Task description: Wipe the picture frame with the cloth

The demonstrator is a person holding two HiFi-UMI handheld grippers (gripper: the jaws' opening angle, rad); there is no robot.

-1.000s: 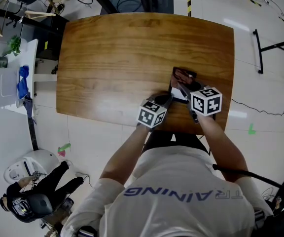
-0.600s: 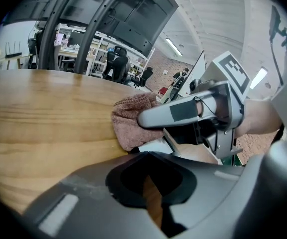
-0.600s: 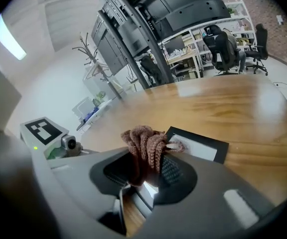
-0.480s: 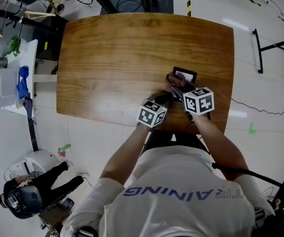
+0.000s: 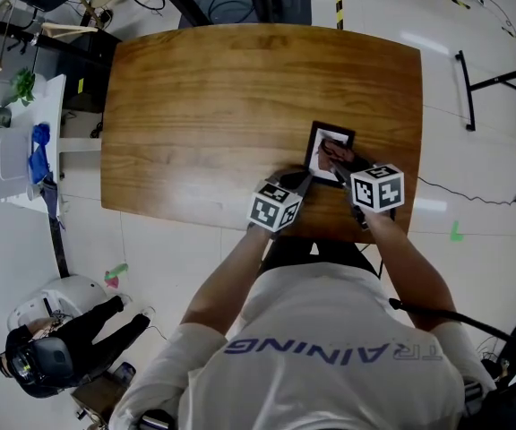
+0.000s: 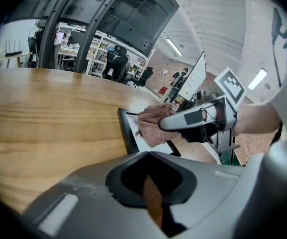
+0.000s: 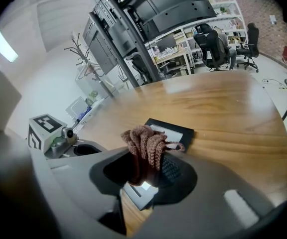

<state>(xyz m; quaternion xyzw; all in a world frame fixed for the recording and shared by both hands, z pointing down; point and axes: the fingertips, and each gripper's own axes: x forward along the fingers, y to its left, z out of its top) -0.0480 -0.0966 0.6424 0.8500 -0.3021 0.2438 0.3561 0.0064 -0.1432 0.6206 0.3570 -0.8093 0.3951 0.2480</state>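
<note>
A crumpled reddish-brown knitted cloth (image 7: pixel 146 143) is clenched between the jaws of the right gripper (image 7: pixel 144 169), with its bunched folds standing up past the jaw tips. The cloth is pressed onto the black-rimmed rectangular picture frame (image 7: pixel 177 132), whose face is white. The frame lies flat on the wide varnished wooden table (image 5: pixel 222 97), directly under and just ahead of this gripper — its near end is hidden beneath the gripper's grey housing.

The left gripper (image 6: pixel 152 198) is set just to the left of the right one, at the frame's near left corner. Its jaws are drawn close together, only a thin strip of table wood being seen between them, and nothing is gripped. Whether it touches the frame cannot be told. From the left gripper the frame is seen just ahead and slightly to the right — the cloth rests on its white face, under the right gripper's tips.
</note>
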